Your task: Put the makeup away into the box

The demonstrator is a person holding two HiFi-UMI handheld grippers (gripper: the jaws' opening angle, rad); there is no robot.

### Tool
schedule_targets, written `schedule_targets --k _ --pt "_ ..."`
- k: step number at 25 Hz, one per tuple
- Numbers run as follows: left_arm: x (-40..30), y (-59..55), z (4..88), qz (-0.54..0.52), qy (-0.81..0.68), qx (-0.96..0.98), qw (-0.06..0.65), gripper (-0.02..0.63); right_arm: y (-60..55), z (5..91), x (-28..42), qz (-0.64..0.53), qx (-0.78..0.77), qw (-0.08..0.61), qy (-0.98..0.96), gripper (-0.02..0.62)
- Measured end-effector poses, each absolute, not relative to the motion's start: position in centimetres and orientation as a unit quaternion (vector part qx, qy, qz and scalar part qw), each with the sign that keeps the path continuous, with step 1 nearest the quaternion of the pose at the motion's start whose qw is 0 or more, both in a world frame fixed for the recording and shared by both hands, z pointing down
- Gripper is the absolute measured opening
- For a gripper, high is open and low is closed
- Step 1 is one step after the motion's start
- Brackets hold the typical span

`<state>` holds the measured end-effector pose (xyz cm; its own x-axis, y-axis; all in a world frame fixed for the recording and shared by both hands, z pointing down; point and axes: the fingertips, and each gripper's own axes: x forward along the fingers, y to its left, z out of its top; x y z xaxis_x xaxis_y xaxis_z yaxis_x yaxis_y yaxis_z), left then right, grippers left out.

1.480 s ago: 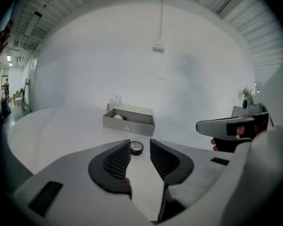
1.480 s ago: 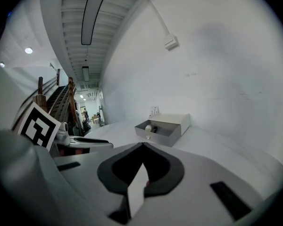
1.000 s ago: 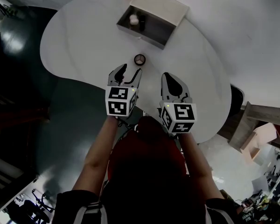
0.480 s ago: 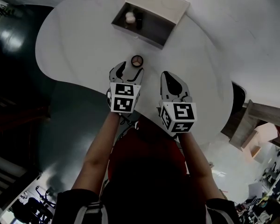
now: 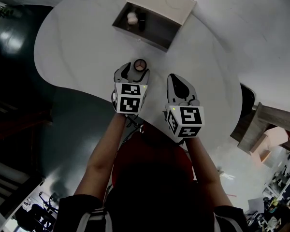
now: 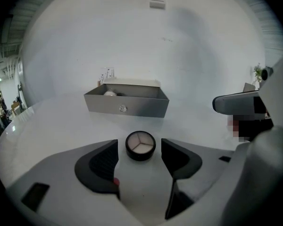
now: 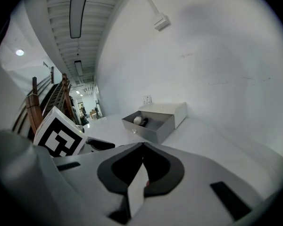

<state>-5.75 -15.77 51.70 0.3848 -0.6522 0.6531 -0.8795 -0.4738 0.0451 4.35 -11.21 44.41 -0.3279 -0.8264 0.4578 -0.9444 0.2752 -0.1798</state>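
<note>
The round compact [image 6: 140, 145], its pan split into three shades, lies flat on the white table [image 5: 77, 47], framed by the tips of the left gripper [image 5: 134, 73]. That gripper's jaws are being opened around the compact and it is not touched. The right gripper [image 7: 142, 149] is held alongside, its jaws pressed together on nothing. The open grey box [image 6: 126, 108] stands well beyond. A slip is to be feared: the low, smooth rim could be squeezed out forward if it is caught only at the pad tips, or the compact could be nudged away if one jaw lands first.
</note>
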Motion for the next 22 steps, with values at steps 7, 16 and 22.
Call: schedule_targets --k 7,16,22 --pt "-5.2 -16.4 52.3 0.315 -0.472 0.803 0.182 0.268 -11.5 44.8 4.6 0.215 0.56 0.143 -0.787 0.014" --pt "-4.6 -16.8 52.5 0.34 -0.458 0.805 0.161 0.238 -11.5 45.1 5.8 0.22 0.57 0.141 -0.779 0.014" --pt "-4.6 -16.4 51.6 0.33 -0.451 0.814 0.161 0.236 -11.5 44.8 7.1 0.218 0.58 0.134 -0.773 0.014"
